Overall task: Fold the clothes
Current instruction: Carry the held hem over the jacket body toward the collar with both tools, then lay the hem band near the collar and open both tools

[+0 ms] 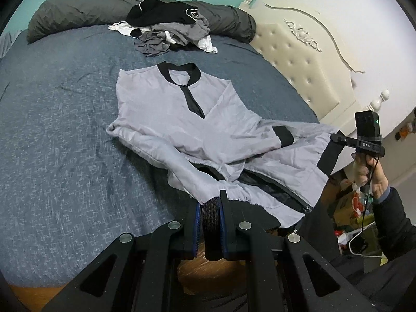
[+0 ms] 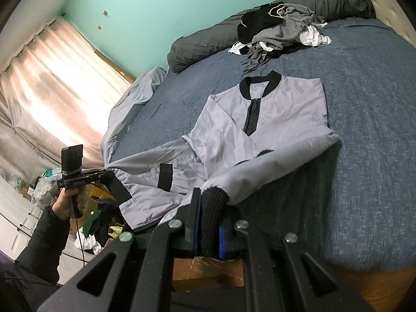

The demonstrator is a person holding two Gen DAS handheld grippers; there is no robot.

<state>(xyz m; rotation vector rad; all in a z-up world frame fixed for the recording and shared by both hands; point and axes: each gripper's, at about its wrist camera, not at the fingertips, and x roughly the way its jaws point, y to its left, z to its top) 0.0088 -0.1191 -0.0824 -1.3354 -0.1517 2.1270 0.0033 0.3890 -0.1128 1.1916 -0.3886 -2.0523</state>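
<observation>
A light grey jacket (image 1: 169, 109) (image 2: 286, 109) with a black collar and black ribbed trim lies front-up on the blue bed (image 1: 65, 130) (image 2: 364, 156), collar at the far end. Its near part is lifted off the bed between the two grippers. My left gripper (image 1: 210, 200) is shut on a black ribbed end of grey fabric. In the right wrist view the left gripper (image 2: 109, 174) pinches the jacket's near left edge by a black band. My right gripper (image 2: 209, 208) is likewise shut on a black ribbed end. From the left wrist view the right gripper (image 1: 335, 138) grips the near right edge.
A heap of black, grey and white clothes (image 1: 169, 28) (image 2: 280, 26) lies beyond the collar, in front of a rolled dark duvet (image 1: 78, 10). A cream tufted headboard (image 1: 299, 59) stands to the right. Boxes and bags (image 1: 351, 208) crowd the floor beside the bed. A curtained window (image 2: 52, 78) is at the left.
</observation>
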